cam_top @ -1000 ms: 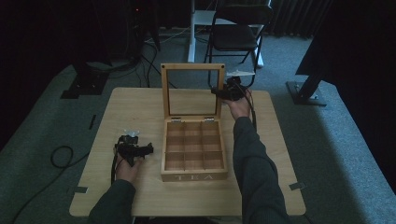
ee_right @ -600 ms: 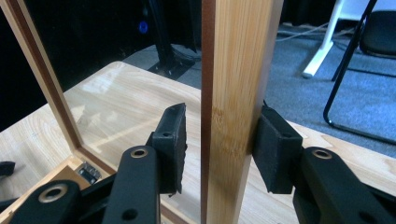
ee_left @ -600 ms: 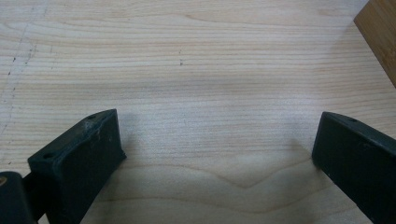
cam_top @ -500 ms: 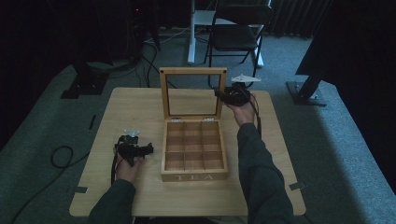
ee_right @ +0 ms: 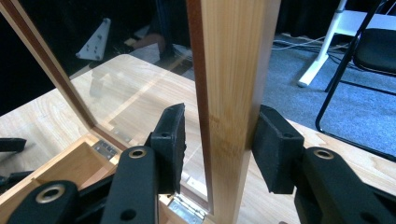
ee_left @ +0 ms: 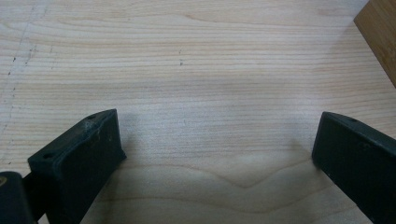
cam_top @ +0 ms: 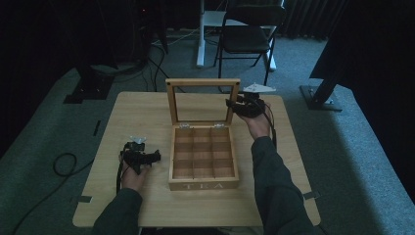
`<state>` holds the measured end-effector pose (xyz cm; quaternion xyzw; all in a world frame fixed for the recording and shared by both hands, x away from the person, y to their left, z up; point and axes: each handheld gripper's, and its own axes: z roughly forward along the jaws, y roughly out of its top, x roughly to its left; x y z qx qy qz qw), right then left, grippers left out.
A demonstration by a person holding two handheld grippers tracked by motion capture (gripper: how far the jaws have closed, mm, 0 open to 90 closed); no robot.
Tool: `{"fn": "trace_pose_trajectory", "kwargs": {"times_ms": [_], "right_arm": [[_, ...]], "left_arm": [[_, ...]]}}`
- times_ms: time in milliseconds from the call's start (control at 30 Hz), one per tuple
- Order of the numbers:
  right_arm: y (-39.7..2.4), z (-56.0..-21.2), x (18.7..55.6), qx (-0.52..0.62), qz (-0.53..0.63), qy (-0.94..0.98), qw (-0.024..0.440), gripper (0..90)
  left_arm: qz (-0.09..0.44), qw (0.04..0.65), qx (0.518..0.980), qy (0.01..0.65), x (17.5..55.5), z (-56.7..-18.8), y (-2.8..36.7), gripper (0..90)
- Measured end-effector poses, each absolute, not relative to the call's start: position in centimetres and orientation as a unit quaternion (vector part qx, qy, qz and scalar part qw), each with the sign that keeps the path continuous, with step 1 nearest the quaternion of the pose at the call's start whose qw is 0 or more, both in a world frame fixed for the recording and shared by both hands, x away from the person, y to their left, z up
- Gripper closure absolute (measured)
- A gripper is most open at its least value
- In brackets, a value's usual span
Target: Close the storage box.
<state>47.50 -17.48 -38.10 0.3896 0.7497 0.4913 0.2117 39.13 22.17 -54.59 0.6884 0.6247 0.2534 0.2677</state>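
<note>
- On the lid (cam_top: pixel 203 84) of the tea box (cam_top: pixel 203 185): sits lower in the high view than a second ago, with the top rail drawn toward the near edge of the table (cam_top: pixel 142 112) and the frame looking shorter.
- On the right gripper (cam_top: pixel 235 106): likewise comes a little nearer over the same second, still at the lid's right rail.
- Reads as the start of a closing swing, with the lid tipping forward over the box; most of the arc is probably still to go, since the frame is still near upright.
- In the right gripper view: right gripper (ee_right: pixel 217 135) straddling the lid (ee_right: pixel 229 93) at its wooden side rail, one pad on the glass pane (ee_right: pixel 140 70) side and the other on the outer face.
- Jaws pinching that rail: outer pad pressed on the wood, inner pad touching it or just off, hard to tell.
- Just above the hinge (ee_right: pixel 187 210), so low on the rail.
- Box placed mid-table, nearer the near edge than the far one, lid rising from its far wall; nine compartments apparently empty.
- On the left gripper (cam_top: pixel 151 156): low over bare wood left of the box, in the same spot as a second ago.
- In the left gripper view: left gripper (ee_left: pixel 215 154) with jaws spread wide, nothing between them, a corner of the tea box (ee_left: pixel 380 37) at the upper right, apart from both pads.
</note>
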Motion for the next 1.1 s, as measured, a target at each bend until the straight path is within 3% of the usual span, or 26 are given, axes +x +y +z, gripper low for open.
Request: {"fn": "trace_pose_trajectory", "kwargs": {"times_ms": [1100], "right_arm": [[-18.0,-34.8,42.5,0.376,0.478,0.754,0.247,57.3]], "left_arm": [[0.253,0.268,0.688,0.625,39.1,-54.6,22.2,1.6]]}}
